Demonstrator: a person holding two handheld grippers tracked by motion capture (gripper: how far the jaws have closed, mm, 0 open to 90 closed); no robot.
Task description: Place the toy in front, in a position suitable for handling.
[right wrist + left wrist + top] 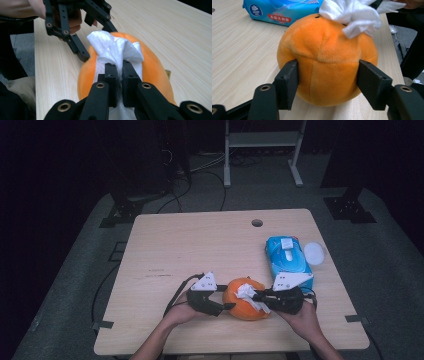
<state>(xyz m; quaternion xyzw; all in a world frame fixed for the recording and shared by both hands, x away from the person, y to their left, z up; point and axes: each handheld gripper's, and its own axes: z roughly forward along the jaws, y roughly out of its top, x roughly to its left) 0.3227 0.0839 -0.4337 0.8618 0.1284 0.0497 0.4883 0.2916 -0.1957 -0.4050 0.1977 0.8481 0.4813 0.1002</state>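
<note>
Spanning most of the high view, the pale wooden desk (165, 250) carries everything. Its right edge holds a blue pack of wet wipes (288, 259), with a small white round lid (314, 253) touching the pack on the side nearer that edge. Near the front edge, about midway along it, sits an orange plush ball (243, 301). The left hand-held gripper (327, 80) is clamped on the ball, one pad pressed into each side of the plush, low down near the desk top. Draped over the top of the ball lies a crumpled white tissue (113, 48). The right hand-held gripper (119, 75) has its jaws pinched together on this tissue, right against the ball's upper surface.
</note>
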